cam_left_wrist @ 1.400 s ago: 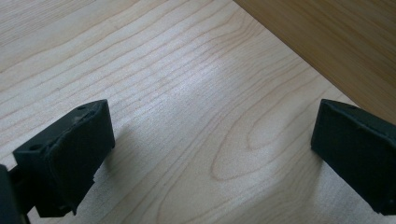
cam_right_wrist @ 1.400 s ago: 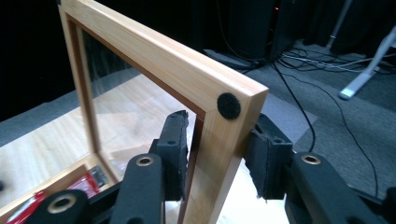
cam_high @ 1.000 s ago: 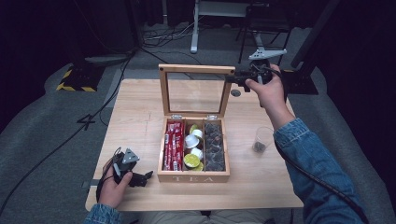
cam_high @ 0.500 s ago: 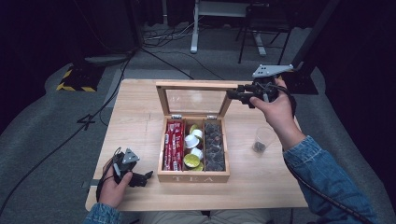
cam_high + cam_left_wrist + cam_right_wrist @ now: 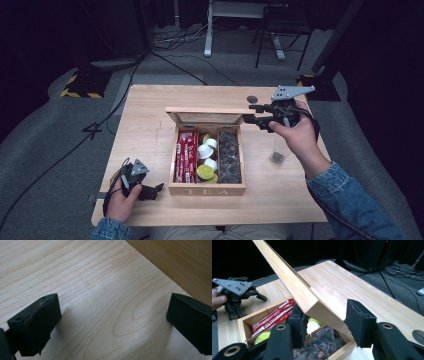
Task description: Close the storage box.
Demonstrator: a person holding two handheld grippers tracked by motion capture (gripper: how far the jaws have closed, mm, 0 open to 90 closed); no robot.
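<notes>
A wooden tea box (image 5: 207,189) stands mid-table with red sachets (image 5: 186,156), white and yellow-green pods (image 5: 206,159) and dark tea bags (image 5: 229,158) in three compartments. Its glass-paned lid (image 5: 204,116) leans forward over the back of the box, roughly half lowered. My right gripper (image 5: 251,115) is shut on the lid's right end; in the right gripper view the lid (image 5: 312,300) corner sits between the jaws of that gripper (image 5: 327,318). My left gripper (image 5: 152,191) rests on the table by the box's front left corner, open and holding nothing (image 5: 112,315).
A small clear cup (image 5: 278,151) with something dark inside stands on the table (image 5: 150,125) right of the box, under my right forearm. A round cable hole (image 5: 252,99) lies near the far edge. Cables, a desk leg and a chair stand on the floor beyond.
The lid has swung down from upright to leaning forward over the box, and my right gripper has come nearer and lower with it. The left gripper has stayed put.
</notes>
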